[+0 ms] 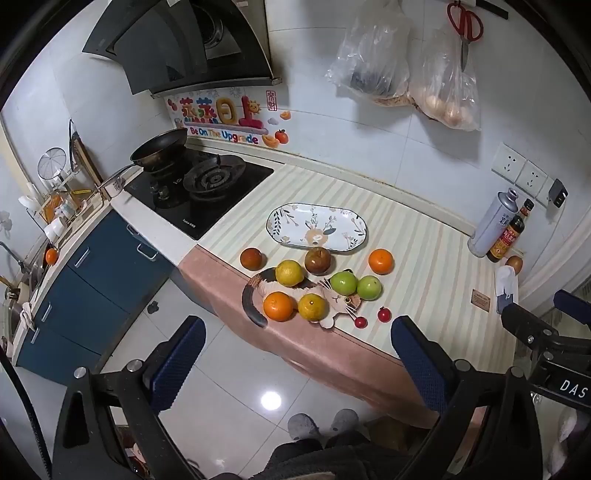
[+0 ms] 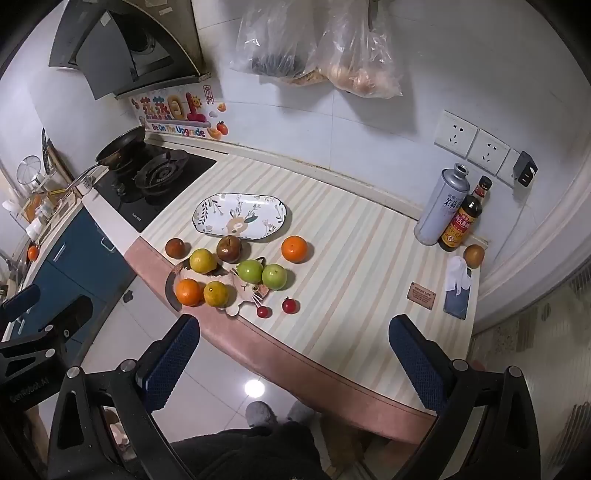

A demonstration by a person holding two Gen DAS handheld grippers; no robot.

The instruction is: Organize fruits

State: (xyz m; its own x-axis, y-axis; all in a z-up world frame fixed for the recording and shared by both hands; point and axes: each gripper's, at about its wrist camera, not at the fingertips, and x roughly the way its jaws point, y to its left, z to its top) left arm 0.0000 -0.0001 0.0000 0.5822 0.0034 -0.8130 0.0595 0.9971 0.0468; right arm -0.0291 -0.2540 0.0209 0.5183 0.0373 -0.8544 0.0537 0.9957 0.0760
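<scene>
Fruit lies grouped near the counter's front edge: two green apples [image 1: 355,284] [image 2: 261,273], oranges [image 1: 279,305] [image 2: 294,249], yellowish citrus [image 1: 289,272] [image 2: 202,260], two brown fruits [image 1: 317,260] [image 2: 229,249] and two small red ones [image 1: 384,314] [image 2: 290,305]. Some rest on a cat-shaped mat [image 1: 332,301] [image 2: 243,288]. Behind them is an empty oval flowered plate [image 1: 317,227] [image 2: 241,215]. My left gripper [image 1: 297,358] and right gripper [image 2: 295,354] both hang open above the floor, short of the counter, holding nothing.
A gas hob [image 1: 199,184] with a frying pan [image 1: 159,149] is at the left. A spray can [image 2: 441,205], sauce bottle [image 2: 461,221], another brown fruit [image 2: 474,255] and a phone [image 2: 457,291] stand at the right. Bags [image 1: 406,74] and scissors [image 1: 464,26] hang on the wall. Feet [image 1: 321,424] show below.
</scene>
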